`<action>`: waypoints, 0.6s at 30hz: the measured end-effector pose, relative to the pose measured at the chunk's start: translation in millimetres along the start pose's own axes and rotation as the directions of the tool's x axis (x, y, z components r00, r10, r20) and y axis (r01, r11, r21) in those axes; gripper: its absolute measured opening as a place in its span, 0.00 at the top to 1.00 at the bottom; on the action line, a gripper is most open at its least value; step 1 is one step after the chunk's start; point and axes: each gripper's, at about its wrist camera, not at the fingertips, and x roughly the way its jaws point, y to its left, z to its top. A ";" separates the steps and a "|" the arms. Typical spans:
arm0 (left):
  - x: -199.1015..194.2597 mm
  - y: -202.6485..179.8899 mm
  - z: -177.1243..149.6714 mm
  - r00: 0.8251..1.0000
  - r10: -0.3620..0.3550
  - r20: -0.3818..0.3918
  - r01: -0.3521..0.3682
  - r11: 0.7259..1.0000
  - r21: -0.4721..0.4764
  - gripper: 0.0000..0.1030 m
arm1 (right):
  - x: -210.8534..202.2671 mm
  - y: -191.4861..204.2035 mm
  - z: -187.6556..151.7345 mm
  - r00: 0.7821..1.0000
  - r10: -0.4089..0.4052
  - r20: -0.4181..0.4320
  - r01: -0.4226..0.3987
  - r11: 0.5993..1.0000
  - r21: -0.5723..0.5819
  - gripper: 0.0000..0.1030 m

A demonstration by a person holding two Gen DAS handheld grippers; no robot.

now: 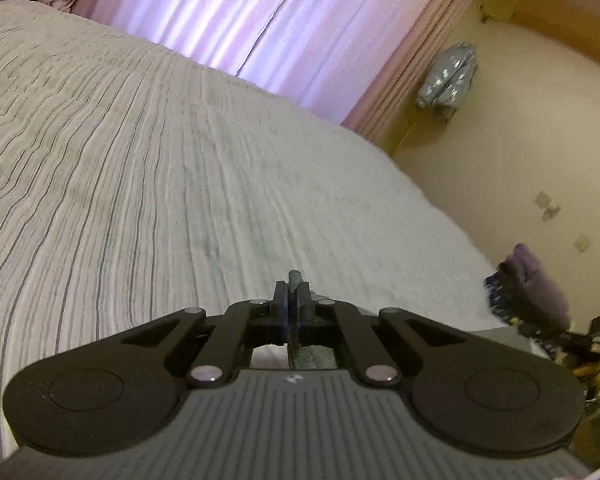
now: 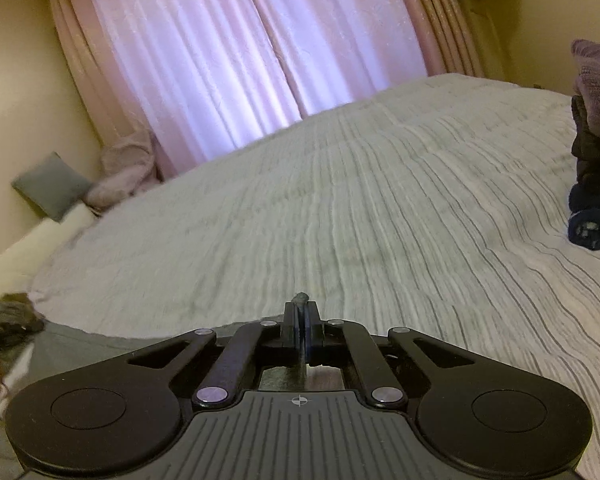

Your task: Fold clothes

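- The left gripper (image 1: 294, 288) has its jaws pressed together on a small nub of grey cloth (image 1: 295, 278) that pokes out above the fingertips.
- The right gripper (image 2: 301, 310) is likewise clamped on a tuft of the same grey cloth, seen at its tips.
- More of the garment shows only as a grey sheet below and beside each gripper, hanging over the near edge of the bed (image 1: 140, 152); most of it is hidden under the gripper bodies.
- Both grippers are above the striped bedspread, facing the pink curtain (image 2: 220, 60).
- A stack of folded clothes (image 2: 596, 160) sits at the right edge of the bed, well apart from the grippers.
- Risk: each hold looks like a thin pinch at the very edge, so a tug or fast swing could pull the cloth free on one side.
- Risk: if the two hands move unevenly, the garment would probably land skewed or bunched, giving a crooked fold.
- Risk: the hanging part could drag on the bed edge and crumple under itself.
- Both views are blurred, so finer detail of the grip cannot be told.
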 end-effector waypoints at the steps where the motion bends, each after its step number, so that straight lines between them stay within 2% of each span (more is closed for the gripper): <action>1: 4.7 -1.5 0.2 1.000 0.008 -0.005 -0.008 1.000 -0.001 0.99 | 4.5 -0.4 -0.8 1.000 -0.013 -0.007 0.013 1.000 -0.005 0.98; 4: 16.1 -4.6 -0.8 0.999 0.044 -0.023 -0.043 0.999 0.013 0.99 | 15.8 -2.9 -3.3 0.999 -0.041 -0.023 0.041 0.999 0.000 0.98; 6: 28.6 -9.6 -3.2 0.992 0.102 -0.073 -0.097 0.993 0.062 0.99 | 22.8 -4.7 -4.9 0.997 -0.062 -0.046 0.062 0.998 0.004 0.98; 8: 44.7 -17.3 -7.4 0.973 0.177 -0.149 -0.157 0.978 0.140 0.99 | 34.4 -7.2 -7.8 0.991 -0.085 -0.107 0.086 0.996 0.004 0.98; 10: 53.2 -28.8 -12.9 0.949 0.262 -0.177 -0.218 0.948 0.233 0.96 | 46.8 -6.8 -11.8 0.975 -0.130 -0.180 0.131 0.991 -0.007 0.98; 14: 36.6 -56.8 -7.1 0.928 0.369 -0.053 -0.340 0.896 0.285 0.96 | 38.4 9.1 -4.8 0.948 -0.268 -0.172 0.261 0.963 -0.059 0.97; 16: 24.6 -80.0 -2.3 0.931 0.365 0.007 -0.350 0.886 0.304 0.96 | 22.9 30.5 2.5 0.939 -0.329 -0.100 0.316 0.940 -0.125 0.97; 18: 19.2 -108.2 0.3 0.940 0.339 0.025 -0.328 0.884 0.334 0.95 | 11.9 58.2 7.9 0.950 -0.309 -0.055 0.296 0.940 -0.170 0.97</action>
